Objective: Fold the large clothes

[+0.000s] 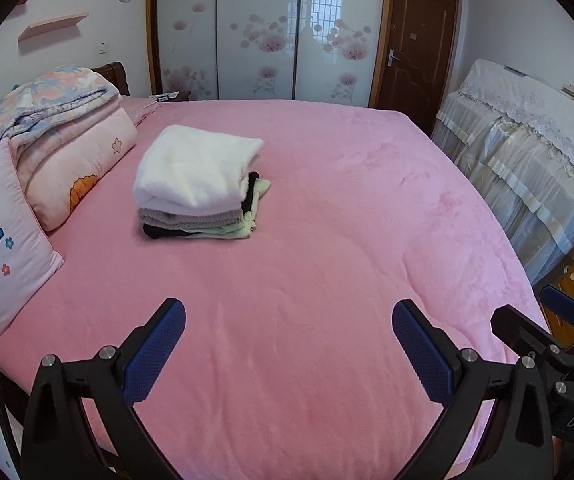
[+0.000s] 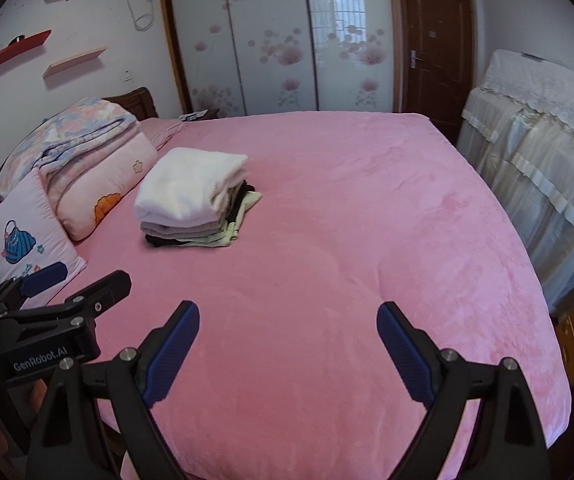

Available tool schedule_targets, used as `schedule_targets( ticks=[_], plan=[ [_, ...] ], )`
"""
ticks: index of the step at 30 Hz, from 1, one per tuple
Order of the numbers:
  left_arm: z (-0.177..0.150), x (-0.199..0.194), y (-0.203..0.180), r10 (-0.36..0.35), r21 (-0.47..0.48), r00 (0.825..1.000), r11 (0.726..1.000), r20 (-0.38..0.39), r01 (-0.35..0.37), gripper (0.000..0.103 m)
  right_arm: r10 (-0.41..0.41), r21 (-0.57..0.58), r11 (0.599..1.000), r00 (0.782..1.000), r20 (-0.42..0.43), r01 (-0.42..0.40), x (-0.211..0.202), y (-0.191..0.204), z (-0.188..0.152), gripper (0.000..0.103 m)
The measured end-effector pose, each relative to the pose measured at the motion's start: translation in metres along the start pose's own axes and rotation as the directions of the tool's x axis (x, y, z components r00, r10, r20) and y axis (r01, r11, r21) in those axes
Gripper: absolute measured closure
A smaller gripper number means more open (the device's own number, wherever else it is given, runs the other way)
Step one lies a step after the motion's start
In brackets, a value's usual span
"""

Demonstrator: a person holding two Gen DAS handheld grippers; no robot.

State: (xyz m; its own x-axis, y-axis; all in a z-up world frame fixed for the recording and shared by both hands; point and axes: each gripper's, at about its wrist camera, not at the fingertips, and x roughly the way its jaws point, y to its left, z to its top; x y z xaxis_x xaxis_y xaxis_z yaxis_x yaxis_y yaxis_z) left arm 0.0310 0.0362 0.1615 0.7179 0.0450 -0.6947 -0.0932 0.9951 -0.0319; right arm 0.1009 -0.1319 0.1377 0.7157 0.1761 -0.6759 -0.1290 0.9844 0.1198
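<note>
A stack of folded clothes (image 1: 199,184) lies on the pink bed (image 1: 327,240), just beside the pillows (image 1: 3,236). Both the left gripper (image 1: 289,344) and right gripper (image 2: 288,344) hover over the bed's near edge, well apart from the stack, jaws spread wide and empty.

Pink bed (image 1: 327,240); pillow (image 1: 3,240), quilts (image 1: 67,132) at head; wardrobe (image 1: 259,28).

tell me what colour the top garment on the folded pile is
White top garment, clearest in the left wrist view.
</note>
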Motion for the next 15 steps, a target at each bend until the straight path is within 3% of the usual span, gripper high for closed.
schedule_targets(
  ticks=[7, 15],
  plan=[
    [-0.03, 0.003, -0.022, 0.013, 0.052, 1.0, 0.999, 0.012, -0.014, 0.001, -0.059, 0.029, 0.998, 0.998, 0.035, 0.058, -0.005, -0.013, -0.027, 0.012],
    [-0.043, 0.016, -0.024, -0.011, 0.027, 0.999, 1.0, -0.03, 0.012, 0.001, -0.107, 0.016, 0.994, 0.993, 0.056, 0.106, -0.004, -0.017, -0.043, 0.012]
  ],
)
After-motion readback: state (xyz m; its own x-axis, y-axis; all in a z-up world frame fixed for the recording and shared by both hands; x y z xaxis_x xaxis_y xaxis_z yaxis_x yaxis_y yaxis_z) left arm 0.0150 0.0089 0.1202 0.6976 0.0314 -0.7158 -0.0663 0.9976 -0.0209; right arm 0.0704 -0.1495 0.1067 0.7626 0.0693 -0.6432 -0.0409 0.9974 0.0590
